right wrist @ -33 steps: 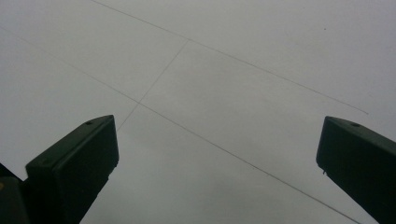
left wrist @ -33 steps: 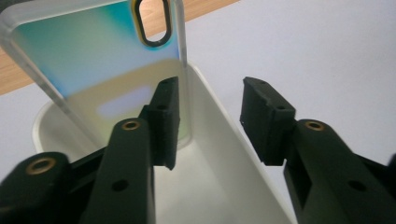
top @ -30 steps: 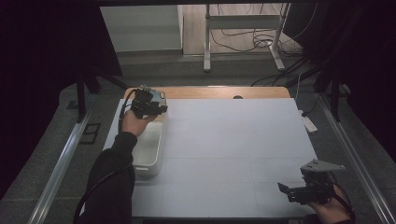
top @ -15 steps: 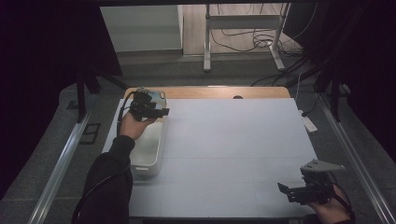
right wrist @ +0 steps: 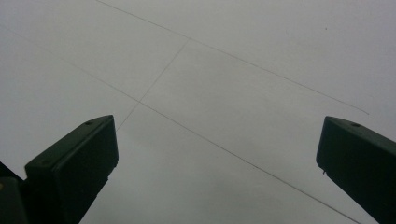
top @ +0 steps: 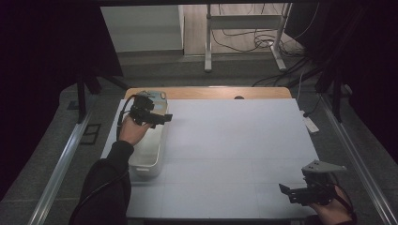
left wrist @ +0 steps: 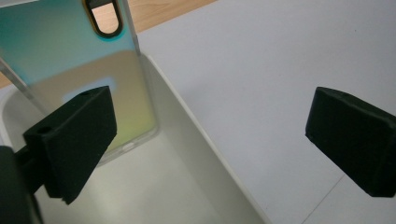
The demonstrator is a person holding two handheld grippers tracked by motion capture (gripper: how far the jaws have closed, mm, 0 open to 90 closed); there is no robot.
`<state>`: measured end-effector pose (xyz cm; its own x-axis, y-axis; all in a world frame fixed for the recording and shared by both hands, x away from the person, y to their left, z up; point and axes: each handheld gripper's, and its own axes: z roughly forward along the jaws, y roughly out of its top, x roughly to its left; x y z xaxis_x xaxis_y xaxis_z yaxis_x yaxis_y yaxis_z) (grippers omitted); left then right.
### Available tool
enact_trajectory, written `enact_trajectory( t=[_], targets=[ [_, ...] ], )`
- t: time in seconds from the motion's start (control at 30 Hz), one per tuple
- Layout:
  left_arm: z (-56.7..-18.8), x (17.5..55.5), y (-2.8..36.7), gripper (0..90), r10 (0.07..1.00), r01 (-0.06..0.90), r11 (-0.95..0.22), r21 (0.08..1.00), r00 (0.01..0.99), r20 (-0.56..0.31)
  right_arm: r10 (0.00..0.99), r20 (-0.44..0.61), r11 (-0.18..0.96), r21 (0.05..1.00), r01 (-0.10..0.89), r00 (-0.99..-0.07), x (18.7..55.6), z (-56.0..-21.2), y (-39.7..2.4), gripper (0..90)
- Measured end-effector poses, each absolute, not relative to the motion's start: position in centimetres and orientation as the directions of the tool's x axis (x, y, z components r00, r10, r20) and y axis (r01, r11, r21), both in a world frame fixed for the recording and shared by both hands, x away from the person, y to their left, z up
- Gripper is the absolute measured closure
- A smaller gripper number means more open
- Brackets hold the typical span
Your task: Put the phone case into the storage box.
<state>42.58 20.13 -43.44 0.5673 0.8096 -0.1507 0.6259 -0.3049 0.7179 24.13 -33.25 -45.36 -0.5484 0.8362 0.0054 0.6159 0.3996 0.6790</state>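
Holding my left gripper over the far end of the tray, w/ its jaws spread wide and nothing clamped; they've just been opening, and the phone case stands outside the gap, behind the jaw at 9 o'clock in the left gripper view. Pads are matte black blocks, squared off, w/ small holes on top.

Phone case: thin, glossy, see-through w/ a teal-to-amber sheen, rounded corners, oval camera cutout rimmed in yellow at 12 o'clock. It leans on edge inside the tray, lower corner down on the tray floor, upper part against the end wall. Can't tell if the 9 o'clock pad touches it.

Tray is off-white plastic, smooth, oblong, rounded rim, lying lengthwise along the table's 9 o'clock edge in the high view. Table has a flat pale-grey matte top w/ faint thin seam lines; bare wood strip at the 12 o'clock edge.

Left forearm in a dark sleeve comes up from 6 o'clock, wrist bent so the gripper points toward 3 o'clock, roughly level, hand wrapped under its body.

My right gripper sits at the 5 o'clock corner, jaws wide apart, nothing between them but table; grey three-cornered plate on top, pointing toward 9 o'clock.
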Motion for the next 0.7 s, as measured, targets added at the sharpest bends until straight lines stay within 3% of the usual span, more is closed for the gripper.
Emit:
enact_trajectory(
  t=[0.7],
  targets=[
    [-44.0,39.4,20.1,0.0,0.792,0.571,-0.319,0.757,0.599,-0.118,0.834,-0.001,0.407,0.675,0.615,-0.551,24.1,-45.4,-33.2,0.0]
  ],
)
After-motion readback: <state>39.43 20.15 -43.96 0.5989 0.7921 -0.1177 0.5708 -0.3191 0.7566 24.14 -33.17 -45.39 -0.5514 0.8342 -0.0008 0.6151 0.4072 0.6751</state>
